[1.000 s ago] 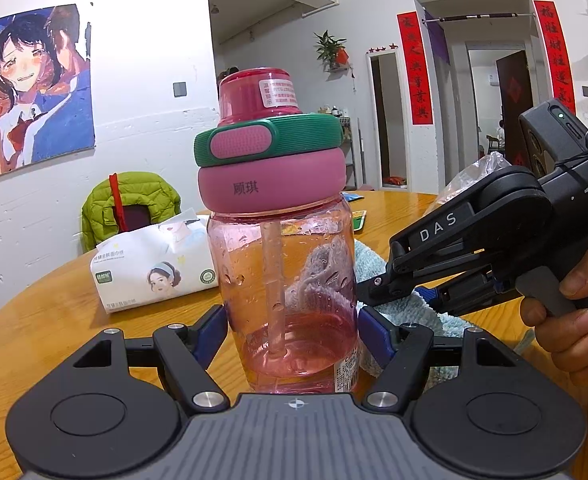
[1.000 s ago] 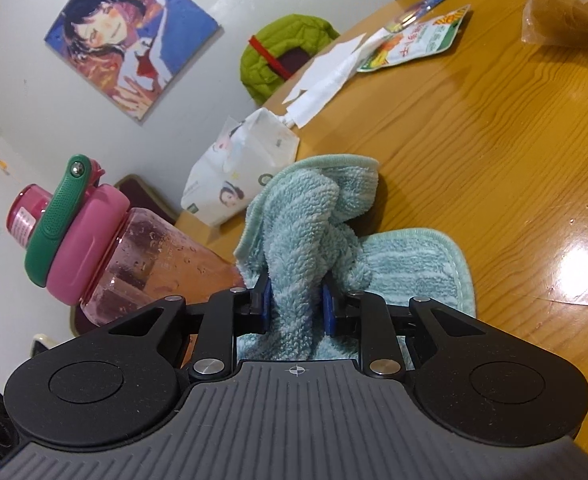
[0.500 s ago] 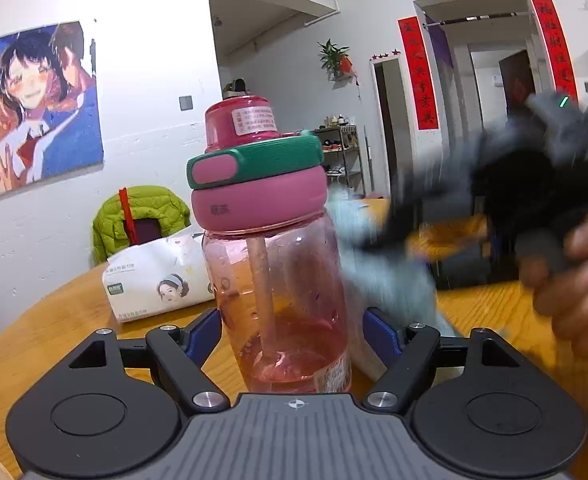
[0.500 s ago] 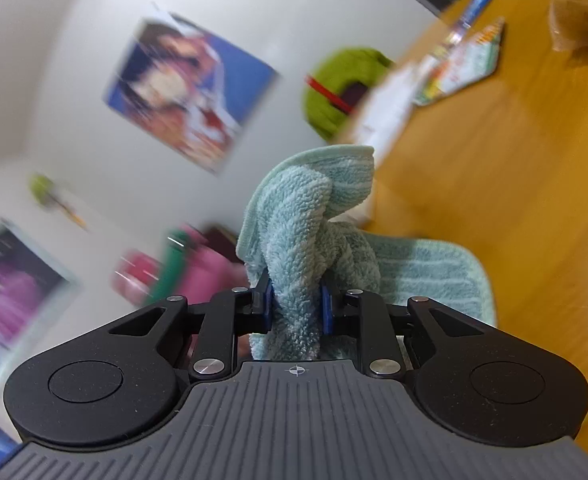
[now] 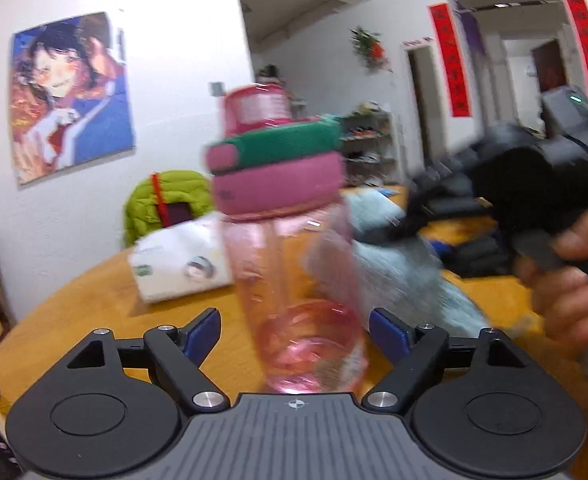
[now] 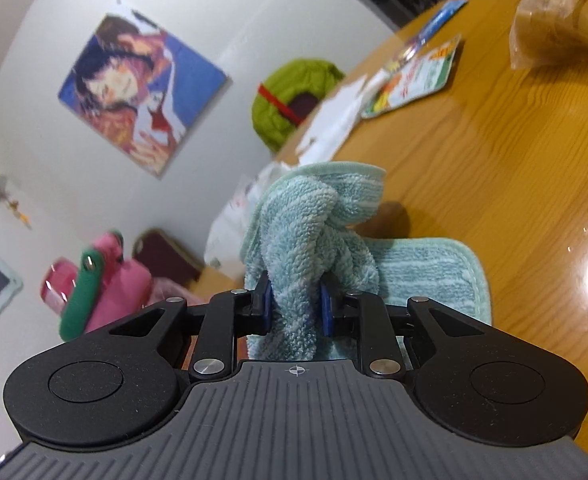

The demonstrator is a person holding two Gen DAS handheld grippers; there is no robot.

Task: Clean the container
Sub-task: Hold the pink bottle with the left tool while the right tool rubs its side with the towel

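Observation:
A clear pink water bottle (image 5: 294, 264) with a pink and green lid stands tilted between the fingers of my left gripper (image 5: 294, 330). The blue pads sit wide of the bottle's sides with gaps, so the gripper looks open. My right gripper (image 6: 295, 306) is shut on a bunched teal towel (image 6: 313, 232). In the left wrist view the right gripper (image 5: 513, 184) and towel (image 5: 393, 248) are blurred, close to the bottle's right side. The bottle's lid (image 6: 94, 280) shows at the left of the right wrist view.
A round wooden table (image 6: 513, 160) carries a tissue pack (image 5: 178, 264), a colourful packet (image 6: 417, 76), white paper (image 6: 333, 124) and a plastic bag (image 6: 565, 12). A green jacket (image 5: 166, 200) hangs on a chair at the wall.
The left gripper's pads have spread away from the bottle, which now leans. The right gripper with the towel has lifted and moved up beside the bottle.

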